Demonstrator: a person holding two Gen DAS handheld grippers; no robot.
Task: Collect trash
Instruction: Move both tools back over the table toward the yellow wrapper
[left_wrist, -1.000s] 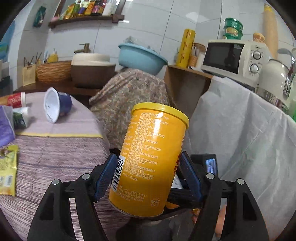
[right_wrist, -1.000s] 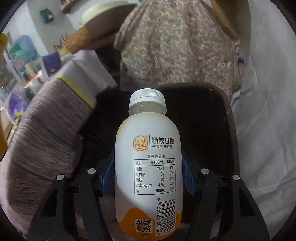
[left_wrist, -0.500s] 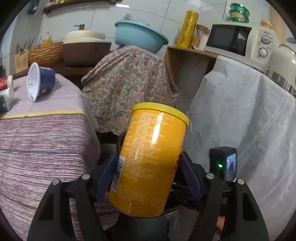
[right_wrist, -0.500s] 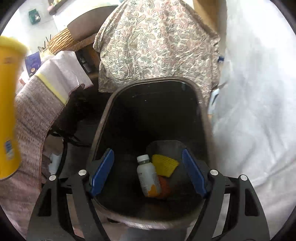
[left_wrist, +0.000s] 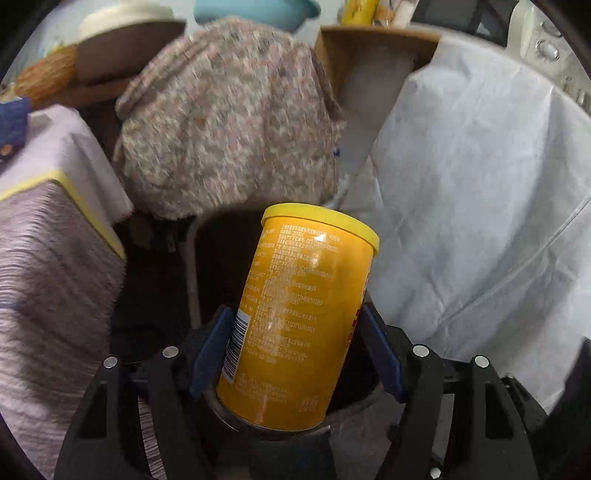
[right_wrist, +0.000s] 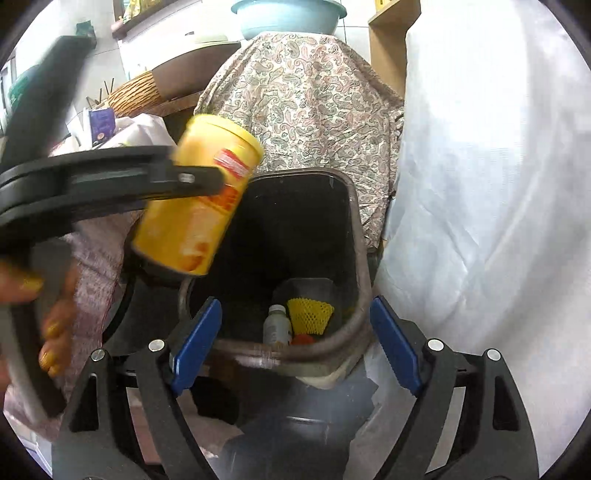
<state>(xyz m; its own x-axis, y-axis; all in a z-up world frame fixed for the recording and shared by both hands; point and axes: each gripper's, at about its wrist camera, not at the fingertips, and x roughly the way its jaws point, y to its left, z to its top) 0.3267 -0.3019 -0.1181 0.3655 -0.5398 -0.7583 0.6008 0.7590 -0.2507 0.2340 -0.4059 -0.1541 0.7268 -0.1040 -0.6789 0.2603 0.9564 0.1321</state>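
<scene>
Yellow canister (left_wrist: 299, 317) pinched by our left gripper (left_wrist: 295, 350) above the bin (right_wrist: 354, 236).
Our empty right gripper (right_wrist: 295, 343) is spreading; releasing early risks clipping the rim.

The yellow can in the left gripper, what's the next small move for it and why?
Probably carry it a little further over the bin's opening, then release. The left gripper is shut on the yellow can, which hangs tilted above the near-left rim of the trash bin. The right gripper is empty, its jaws opening, and a bottle already lies inside.
</scene>
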